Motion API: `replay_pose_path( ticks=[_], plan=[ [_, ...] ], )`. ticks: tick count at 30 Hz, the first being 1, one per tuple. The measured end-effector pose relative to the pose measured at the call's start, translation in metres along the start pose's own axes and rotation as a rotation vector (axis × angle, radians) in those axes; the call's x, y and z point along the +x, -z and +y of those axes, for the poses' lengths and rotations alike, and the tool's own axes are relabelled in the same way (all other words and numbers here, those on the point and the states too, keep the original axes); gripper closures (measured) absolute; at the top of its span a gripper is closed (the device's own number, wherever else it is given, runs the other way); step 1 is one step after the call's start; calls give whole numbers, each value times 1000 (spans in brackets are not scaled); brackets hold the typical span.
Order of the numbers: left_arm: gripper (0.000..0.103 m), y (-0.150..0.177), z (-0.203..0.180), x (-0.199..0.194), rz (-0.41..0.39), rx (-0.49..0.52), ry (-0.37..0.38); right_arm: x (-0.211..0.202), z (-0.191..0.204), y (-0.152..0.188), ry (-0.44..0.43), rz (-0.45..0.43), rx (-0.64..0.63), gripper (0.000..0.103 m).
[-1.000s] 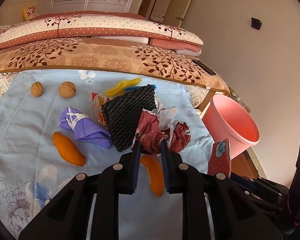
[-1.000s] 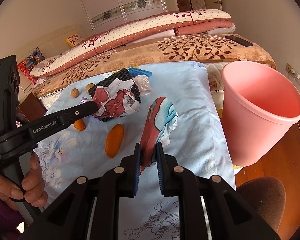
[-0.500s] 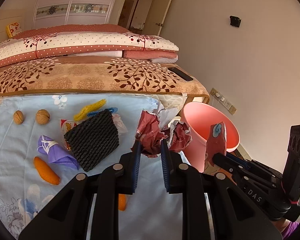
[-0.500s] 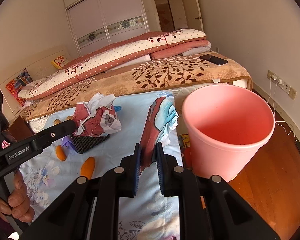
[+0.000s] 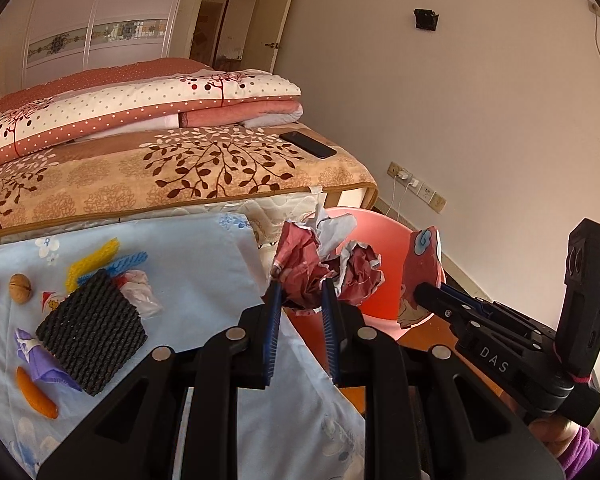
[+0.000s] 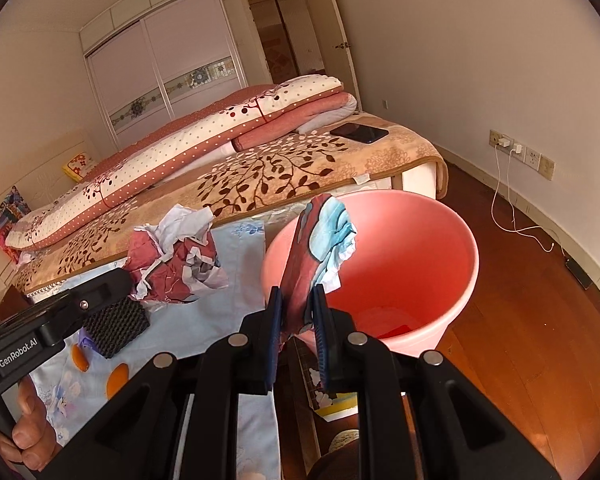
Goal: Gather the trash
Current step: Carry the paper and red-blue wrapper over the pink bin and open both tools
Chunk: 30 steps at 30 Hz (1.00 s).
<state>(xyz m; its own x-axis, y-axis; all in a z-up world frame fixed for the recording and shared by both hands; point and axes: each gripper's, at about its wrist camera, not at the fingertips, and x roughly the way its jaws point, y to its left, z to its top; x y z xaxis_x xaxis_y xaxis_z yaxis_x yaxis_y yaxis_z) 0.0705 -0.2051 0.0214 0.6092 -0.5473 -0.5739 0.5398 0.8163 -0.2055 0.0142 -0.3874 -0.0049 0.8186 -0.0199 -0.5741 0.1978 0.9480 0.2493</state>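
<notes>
While the left hand-held gripper [image 5: 300,300] clamps a crumpled red-and-white paper wad [image 5: 320,264] between its blue pads, the right hand-held gripper [image 6: 298,308] pinches a flat red-and-blue wrapper [image 6: 320,240] that stands upright. Both pieces of trash hang at the pink bin [image 6: 452,248], the wad near its rim, the wrapper in front of its open mouth. Only the right wrist view looks into the bin, where something red lies on the bottom, and shows the wooden floor [image 6: 540,300] beside it. Only the left wrist view shows what lies on the blue cloth [image 5: 204,264]: two walnuts [image 5: 20,288], a black ribbed pad [image 5: 92,328], a purple mask [image 5: 40,364], an orange peel [image 5: 36,394] and yellow and blue foam netting [image 5: 96,258].
</notes>
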Motion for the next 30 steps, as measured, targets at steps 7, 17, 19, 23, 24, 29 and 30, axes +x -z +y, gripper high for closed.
replay_pose_path(
  ticks=[7, 17, 19, 23, 24, 29, 30],
  plan=[
    [83, -5, -24, 37, 41, 43, 11, 11, -26, -6, 38, 0, 23, 88],
    [83, -7, -42, 77, 95, 85, 19, 26, -45, -7, 66, 20, 40, 87],
    [83, -7, -42, 82, 109, 81, 30, 29, -47, -6, 71, 23, 42, 87],
    [78, -8, -39, 90, 131, 55, 46, 32, -50, -6, 80, 22, 41, 87],
    [76, -8, -38, 90, 133, 51, 51, 33, -50, -6, 81, 23, 40, 87],
    [72, -9, -35, 84, 124, 34, 55, 35, -49, -6, 88, 22, 40, 73],
    [72, -9, -34, 83, 121, 31, 55, 34, -49, -6, 90, 21, 39, 73]
  ],
)
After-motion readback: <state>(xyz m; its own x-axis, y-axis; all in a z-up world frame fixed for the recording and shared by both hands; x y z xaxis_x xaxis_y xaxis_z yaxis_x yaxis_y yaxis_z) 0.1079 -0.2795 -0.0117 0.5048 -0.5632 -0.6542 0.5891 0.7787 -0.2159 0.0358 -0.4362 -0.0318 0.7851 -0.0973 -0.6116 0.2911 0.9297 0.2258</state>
